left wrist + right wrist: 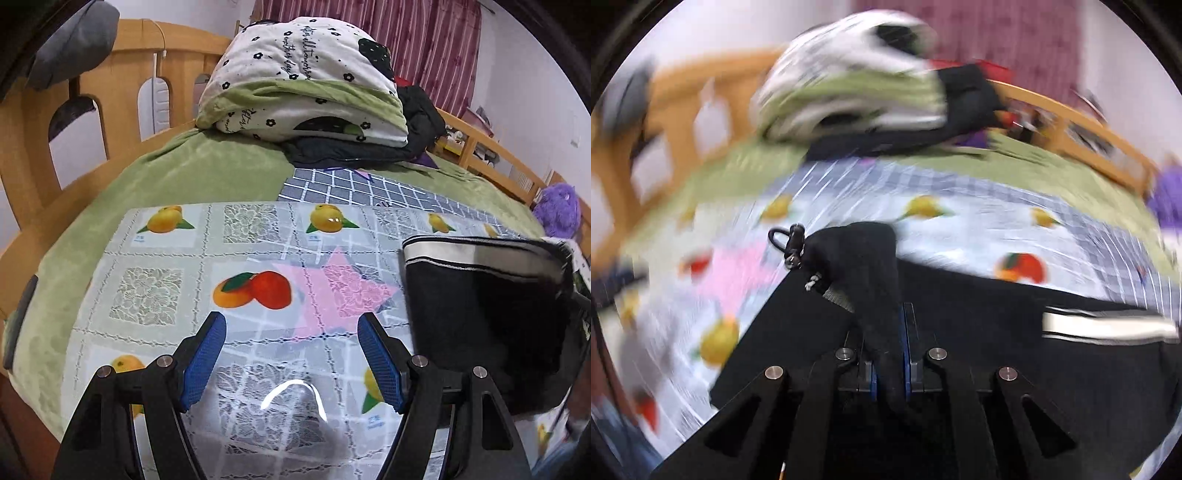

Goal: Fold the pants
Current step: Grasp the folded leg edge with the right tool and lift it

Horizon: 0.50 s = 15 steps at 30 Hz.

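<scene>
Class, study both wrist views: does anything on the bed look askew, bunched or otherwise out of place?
Yes. The black pants are not flat: a bunch of fabric by the drawcord is pinched up in the right gripper. The left gripper is open over the fruit-print sheet, holding nothing.

left wrist: low, close over the fruit-print tablecloth point(166, 280), angled down toward the headboard point(122, 74) | right wrist: nearer, just above the black pants point(1015, 350), blurred | shared by the 2: tablecloth, folded quilt point(306, 77), curtain point(406, 33)
</scene>
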Tool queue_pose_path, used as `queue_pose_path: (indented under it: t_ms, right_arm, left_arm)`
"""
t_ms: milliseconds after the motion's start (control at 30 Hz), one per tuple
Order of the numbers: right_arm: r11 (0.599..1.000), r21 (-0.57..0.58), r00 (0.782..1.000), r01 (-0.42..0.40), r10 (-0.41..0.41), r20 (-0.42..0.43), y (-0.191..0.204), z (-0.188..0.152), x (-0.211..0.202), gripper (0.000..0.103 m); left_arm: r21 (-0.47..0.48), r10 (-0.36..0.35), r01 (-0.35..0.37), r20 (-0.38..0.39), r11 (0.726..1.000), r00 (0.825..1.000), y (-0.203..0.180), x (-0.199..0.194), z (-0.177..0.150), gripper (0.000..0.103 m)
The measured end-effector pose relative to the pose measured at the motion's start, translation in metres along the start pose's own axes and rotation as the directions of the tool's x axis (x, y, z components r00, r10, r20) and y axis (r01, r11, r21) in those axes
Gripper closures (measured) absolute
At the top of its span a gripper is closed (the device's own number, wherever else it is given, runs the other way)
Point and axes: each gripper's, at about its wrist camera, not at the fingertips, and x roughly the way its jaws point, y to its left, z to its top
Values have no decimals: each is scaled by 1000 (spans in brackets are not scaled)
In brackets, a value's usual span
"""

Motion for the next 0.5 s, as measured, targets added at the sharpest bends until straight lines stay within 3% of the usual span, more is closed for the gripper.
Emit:
queue_pose_path:
  t_ms: [67, 133, 167, 233, 267, 300, 400, 500]
  right_arm:
    - [993, 121, 1000, -18, 20, -18, -43, 5, 8, 87]
    - [976, 207, 996, 62, -47, -77, -76, 2, 25, 65]
    - [967, 235, 991, 101, -78, -107, -89, -2, 30, 65]
    - [955, 284, 992, 81, -50, -113, -103, -12, 28, 65]
    - [955, 284, 992, 81, -50, -113, -103, -12, 28, 65]
    - [958, 286, 996, 30, -4, -89, -106, -22, 17, 63]
    - [971, 239, 996, 17, 4, -88, -102, -28, 13, 45]
    - [979, 205, 993, -7, 31, -117, -99, -46, 16, 44]
  left_arm:
    - [-1, -10, 10, -7, 1000, 1000, -5, 2, -1, 31]
    - [10, -10, 10, -18, 1000, 1000, -11, 4, -2, 31]
    - [19, -5, 6, -23, 1000, 1000, -16, 5, -3, 31]
    - [35, 0, 1, -24, 999, 1000, -24, 4, -4, 31]
    - [45, 0, 1, -18, 999, 1000, -29, 2, -4, 31]
    - [53, 1, 0, -13, 999, 1000, -34, 1, -4, 31]
    - [77, -3, 4, -11, 997, 1000, -50, -1, -5, 31]
    - [98, -21, 22, -17, 995, 1000, -66, -2, -8, 31]
